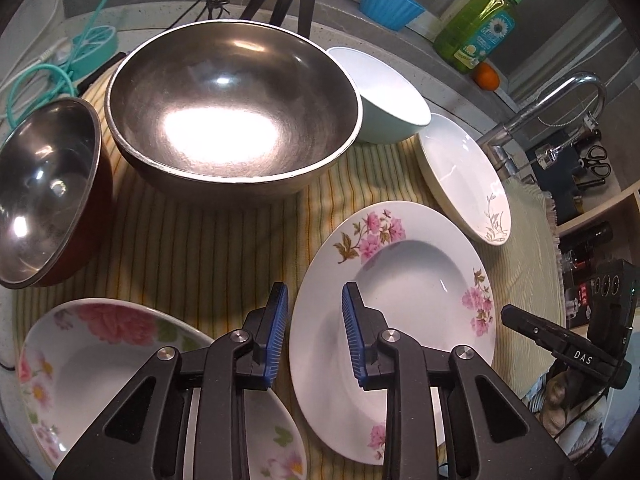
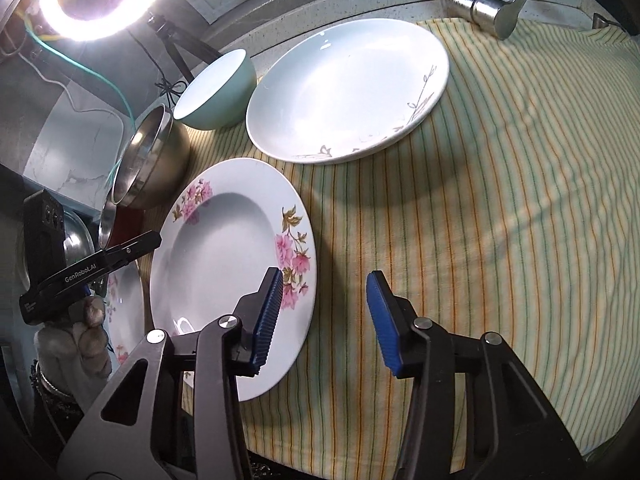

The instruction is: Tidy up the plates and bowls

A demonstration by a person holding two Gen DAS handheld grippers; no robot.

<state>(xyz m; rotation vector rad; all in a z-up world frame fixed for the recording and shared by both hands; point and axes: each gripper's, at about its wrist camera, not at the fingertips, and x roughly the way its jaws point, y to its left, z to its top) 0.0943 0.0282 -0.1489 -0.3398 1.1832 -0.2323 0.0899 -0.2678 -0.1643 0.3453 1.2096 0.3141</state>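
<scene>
- Resting on a striped cloth [image 2: 480, 208] over the counter: all plates and bowls, every one of them empty.
- Pink-flower plate [image 1: 400, 280] lies flat at the centre, between both grippers.
- Left gripper [image 1: 315, 334]: jaws stand narrowly apart, straddling the plate's left rim; whether the pads touch the rim cannot be told.
- Right gripper [image 2: 324, 316]: jaws moderately apart, straddling the same plate's right rim; its left finger is over the plate, its right finger over bare cloth, and no pad visibly presses on the rim.
- White plate with a grey sprig [image 2: 348, 88] lies beyond, near the tap [image 2: 488, 8].
- Pale green bowl [image 2: 218, 92] stands upright just beside that plate.
- Large steel bowl [image 1: 234, 116] stands upright next to the green bowl.
- Red-sided steel bowl [image 1: 48, 192] sits at far left, appearing tilted.
- Rose-patterned dish [image 1: 100, 356] lies under the left gripper, near the flower plate.
- Blue fluted cup [image 1: 390, 2] and green soap bottle [image 1: 478, 28] stand on the back ledge; contents of the cup not visible.
</scene>
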